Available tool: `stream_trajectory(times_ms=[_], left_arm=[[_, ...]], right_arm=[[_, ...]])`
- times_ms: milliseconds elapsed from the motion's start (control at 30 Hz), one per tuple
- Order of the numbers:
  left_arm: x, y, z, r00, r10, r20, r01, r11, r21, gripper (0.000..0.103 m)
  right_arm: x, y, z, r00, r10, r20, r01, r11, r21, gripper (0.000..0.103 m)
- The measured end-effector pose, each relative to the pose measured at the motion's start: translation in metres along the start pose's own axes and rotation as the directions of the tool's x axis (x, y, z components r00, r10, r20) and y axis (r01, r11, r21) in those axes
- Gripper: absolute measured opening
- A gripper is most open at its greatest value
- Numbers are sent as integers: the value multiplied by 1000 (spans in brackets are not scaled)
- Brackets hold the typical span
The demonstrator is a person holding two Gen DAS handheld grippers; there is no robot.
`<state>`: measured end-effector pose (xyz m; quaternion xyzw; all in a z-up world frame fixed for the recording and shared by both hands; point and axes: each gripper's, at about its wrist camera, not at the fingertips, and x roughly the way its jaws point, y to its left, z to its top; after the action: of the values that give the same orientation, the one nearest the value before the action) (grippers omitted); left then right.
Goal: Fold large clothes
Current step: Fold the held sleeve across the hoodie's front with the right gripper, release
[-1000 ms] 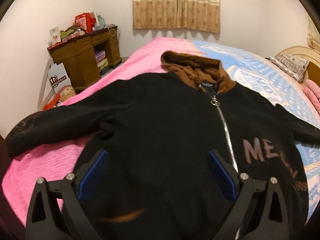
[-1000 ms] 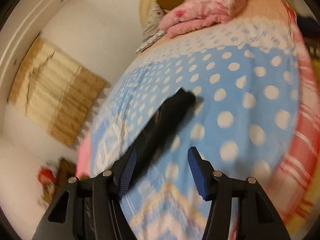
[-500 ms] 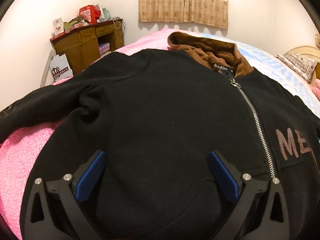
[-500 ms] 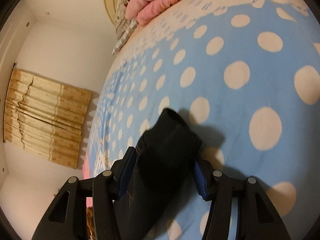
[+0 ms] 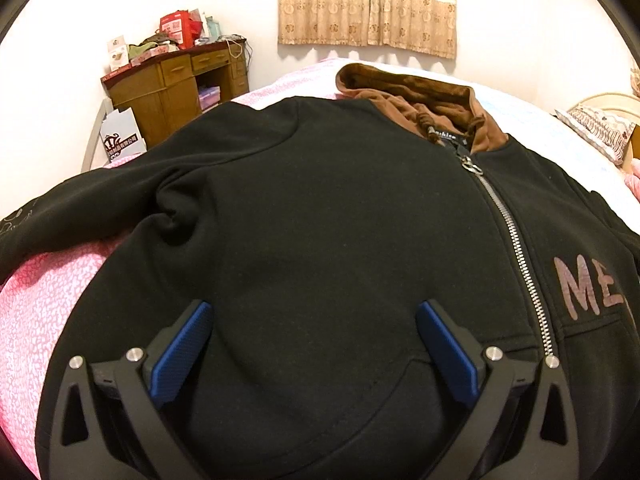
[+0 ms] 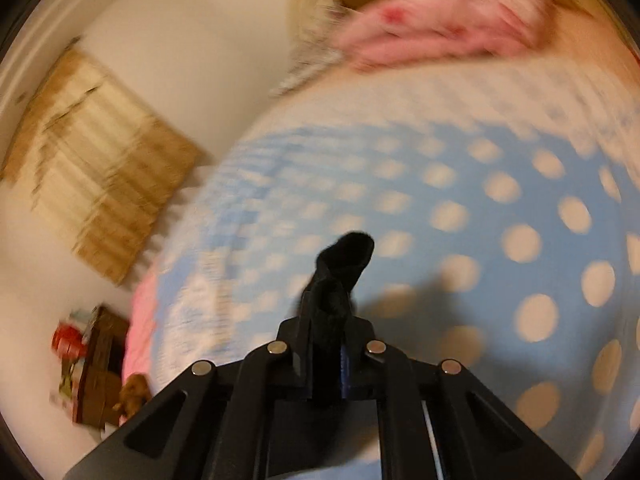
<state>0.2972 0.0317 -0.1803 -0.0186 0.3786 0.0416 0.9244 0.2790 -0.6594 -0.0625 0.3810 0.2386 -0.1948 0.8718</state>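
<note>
Left wrist view: the left gripper tilts downward over the lower front of a black jacket, its blue pads spread wide apart and released, with nothing pinched between them; whether the tips touch the cloth cannot be told. The jacket lies spread face up on the bed, zipped, its brown hood toward the far edge beneath the curtain, one sleeve stretched over the pink blanket toward the bed's left edge. Only this view shows the jacket's body, the zipper and the wooden desk by the wall in sharp detail. The right wrist view, blurred throughout, shows what the other cannot: the right gripper is closing, its jaws clenched on the black cuff of the jacket's other sleeve, the cuff's end standing up past the fingertips above the blue dotted bedspread. A folded pink quilt lies at the head edge of the bed. No hand or arm of the person shows in either view.
</note>
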Motion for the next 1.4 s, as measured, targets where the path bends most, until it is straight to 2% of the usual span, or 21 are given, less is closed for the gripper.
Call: stream_trajectory(times_ms=[67,100,233,300,400,467,533,600,667,733,833,900,1000,1067,1167,1200,1300,1333,1400], left_arm=[[0,1,0,1000,-3,2,3,1000,-2,103],[0,0,0,1000,-4,3,4,1000,-2,103],[-1,2,0,1000,-18,3,18,1000,-12,103],[-3,5,1,1000,-27,-7,26,1000,-14,103],[-13,10,7,998,-61,-28,60,998,-20,103],[-28,21,13,998,-67,0,67,997,-36,103],[-42,35,19,998,-55,38,57,997,-56,103],[-53,55,25,997,-13,76,19,997,-76,103],[-58,69,27,995,18,98,-9,996,-91,103],[-56,86,26,993,42,107,-30,994,-109,103],[-42,101,22,998,24,66,-12,984,-175,103],[-32,105,21,999,-13,34,20,977,-213,103],[-28,105,22,999,-16,37,23,977,-213,103],[-26,103,22,999,-23,36,30,977,-211,103],[-20,101,21,1000,-28,15,30,977,-209,103],[-18,100,20,1000,-27,7,28,978,-209,103],[-17,99,17,999,-32,-1,31,977,-211,103],[-17,99,16,999,-35,-1,34,977,-212,103],[-16,99,15,999,-39,-4,38,976,-215,103]], right_arm=[[-14,61,-3,999,51,0,-51,992,-115,8],[-17,79,-6,998,66,-1,-65,987,-146,8],[-25,182,-49,984,169,-53,-177,941,-290,8],[-15,226,-80,965,229,-131,-260,909,-325,8],[7,277,-131,929,277,-244,-350,872,-342,8],[19,302,-165,910,297,-289,-390,848,-358,8],[36,333,-206,875,324,-360,-450,820,-355,8],[51,358,-250,839,339,-426,-498,795,-348,8],[64,374,-280,812,347,-468,-528,779,-338,8],[82,393,-318,774,352,-526,-565,758,-325,8],[94,414,-369,741,333,-583,-596,725,-345,8],[104,422,-396,724,311,-616,-604,717,-347,8],[119,430,-434,722,262,-640,-595,707,-382,8],[128,428,-448,700,246,-670,-610,694,-382,9],[136,420,-458,678,230,-698,-616,696,-369,10],[140,420,-461,668,203,-716,-615,693,-377,11],[142,423,-462,635,169,-754,-623,689,-370,17],[139,423,-457,620,182,-763,-634,690,-350,21],[128,417,-439,583,261,-770,-673,685,-278,41]])
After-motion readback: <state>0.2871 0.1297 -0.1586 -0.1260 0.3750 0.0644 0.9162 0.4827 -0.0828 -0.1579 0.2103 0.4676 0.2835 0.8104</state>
